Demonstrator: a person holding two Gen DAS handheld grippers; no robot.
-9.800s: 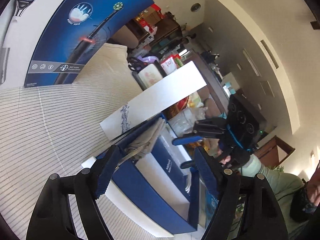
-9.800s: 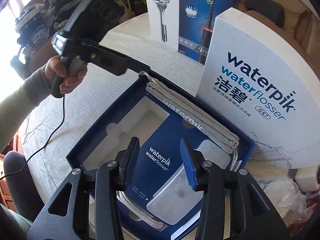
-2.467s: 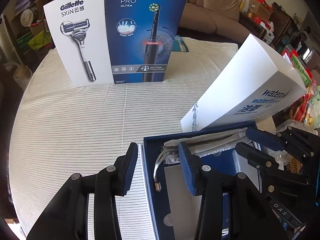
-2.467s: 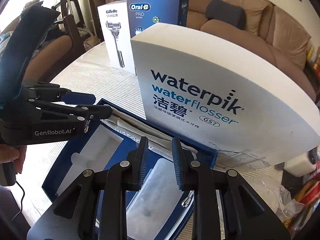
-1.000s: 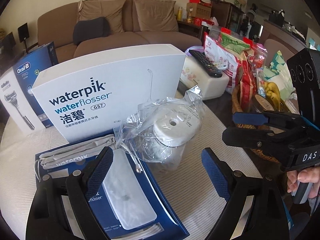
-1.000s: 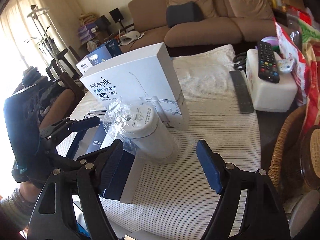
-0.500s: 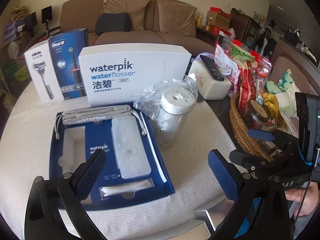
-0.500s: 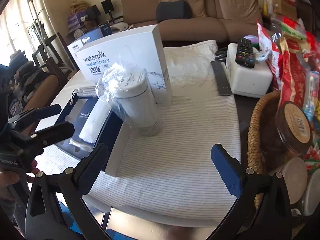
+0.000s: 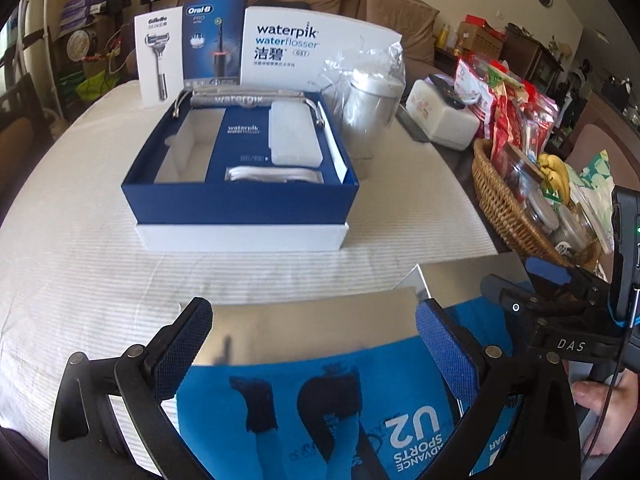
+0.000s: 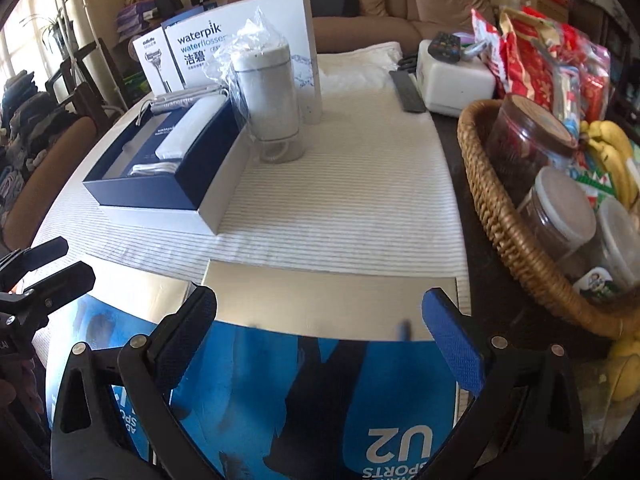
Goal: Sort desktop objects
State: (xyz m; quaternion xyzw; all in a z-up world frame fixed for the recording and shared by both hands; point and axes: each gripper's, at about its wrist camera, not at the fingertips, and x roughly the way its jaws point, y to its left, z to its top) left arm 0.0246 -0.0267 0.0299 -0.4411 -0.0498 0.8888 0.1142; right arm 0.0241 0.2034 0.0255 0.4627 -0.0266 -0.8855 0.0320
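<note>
While both claws stood spread wide with nothing pinched, having just been opening, the left gripper (image 9: 314,344) and right gripper (image 10: 320,328) hung over one blue-and-silver U2 sports box (image 9: 320,392) lying flat at the table's near edge, its long axis across the view. Beyond lay one open Waterpik box (image 9: 244,168), one bagged white reservoir (image 10: 268,100) and three upright cartons.

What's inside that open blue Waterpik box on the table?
The open blue box holds a grey drawstring pouch along the back, a frosted white case, a coiled white cable and an empty moulded slot. Anything beneath the insert is hidden.
</note>
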